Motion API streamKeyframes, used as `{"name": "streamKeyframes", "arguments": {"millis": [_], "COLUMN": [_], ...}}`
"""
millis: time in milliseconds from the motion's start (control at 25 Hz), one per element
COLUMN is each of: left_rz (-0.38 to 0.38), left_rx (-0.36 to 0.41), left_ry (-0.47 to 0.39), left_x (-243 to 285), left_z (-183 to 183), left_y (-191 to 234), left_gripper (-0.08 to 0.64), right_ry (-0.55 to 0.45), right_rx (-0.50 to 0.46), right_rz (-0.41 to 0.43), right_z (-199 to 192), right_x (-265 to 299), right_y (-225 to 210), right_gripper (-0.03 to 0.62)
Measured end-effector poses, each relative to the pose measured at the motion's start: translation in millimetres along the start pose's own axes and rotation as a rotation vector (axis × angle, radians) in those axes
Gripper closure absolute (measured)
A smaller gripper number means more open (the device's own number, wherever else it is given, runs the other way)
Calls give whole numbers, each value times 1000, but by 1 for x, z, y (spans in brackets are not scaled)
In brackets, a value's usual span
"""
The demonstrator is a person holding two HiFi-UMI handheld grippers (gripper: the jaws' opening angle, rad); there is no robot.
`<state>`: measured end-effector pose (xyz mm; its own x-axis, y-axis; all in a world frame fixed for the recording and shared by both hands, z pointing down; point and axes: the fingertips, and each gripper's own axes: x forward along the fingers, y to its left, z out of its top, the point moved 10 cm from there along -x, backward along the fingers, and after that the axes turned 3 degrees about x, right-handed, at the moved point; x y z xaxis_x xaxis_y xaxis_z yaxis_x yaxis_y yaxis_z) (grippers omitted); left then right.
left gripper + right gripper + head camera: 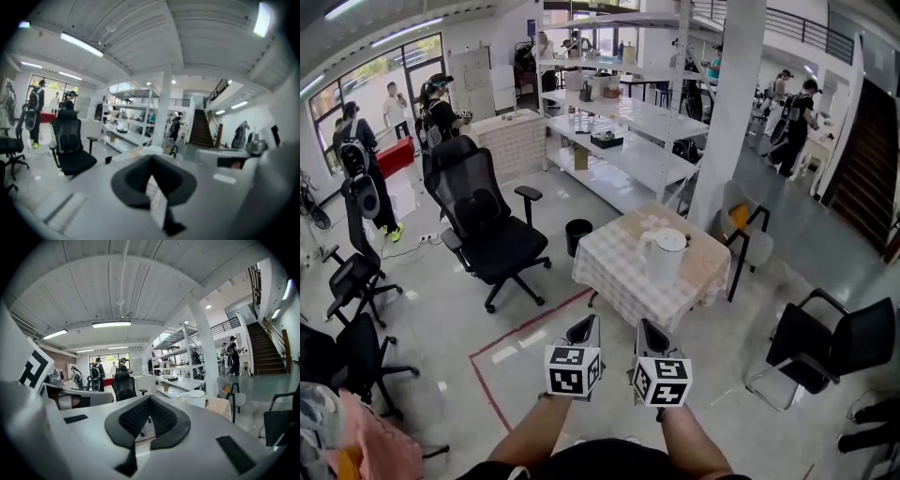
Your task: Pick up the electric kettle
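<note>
Short of table [619, 272], kettle [664, 255] mid-top: left gripper [590, 322], right gripper [645, 324] pressed together, empty; risks toppling kettle if shoved without spreading first.

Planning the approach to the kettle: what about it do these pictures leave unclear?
- Head view: the electric kettle is too small to show any base or cord.
- Right gripper view: its lower body is hidden behind the right gripper.
- Left gripper view: blurred; no kettle identifiable past the left gripper.

Black office chair [492, 230], checked table [614, 270] — white shelving [626, 161] behind
</note>
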<state>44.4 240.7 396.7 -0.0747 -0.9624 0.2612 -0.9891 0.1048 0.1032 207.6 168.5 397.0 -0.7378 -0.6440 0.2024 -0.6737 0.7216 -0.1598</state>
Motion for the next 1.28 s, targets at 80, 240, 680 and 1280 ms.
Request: {"name": "streamKeyframes", "arguments": {"millis": [80,240,680,1280], "left_rz": [-9,-22,-54,-89], "left_rx": [3,7,-23,7], "left_ry": [-1,-1,3,26], "left_x": [-1,-2,-13,16], "left_z": [0,-2,-19,-22], "left_y": [5,18,60,74], "left_gripper": [561,561,561,561], "right_ry": [-7,-17,-93,-99], "right_rx": [-5,-23,-129,-96], "right_rz": [2,0,-51,-108], "right_z": [0,1,-10,-13], "right_x": [2,9,18,46], "right_y": [7,22,68,53], "right_gripper": [601,601,601,601]}}
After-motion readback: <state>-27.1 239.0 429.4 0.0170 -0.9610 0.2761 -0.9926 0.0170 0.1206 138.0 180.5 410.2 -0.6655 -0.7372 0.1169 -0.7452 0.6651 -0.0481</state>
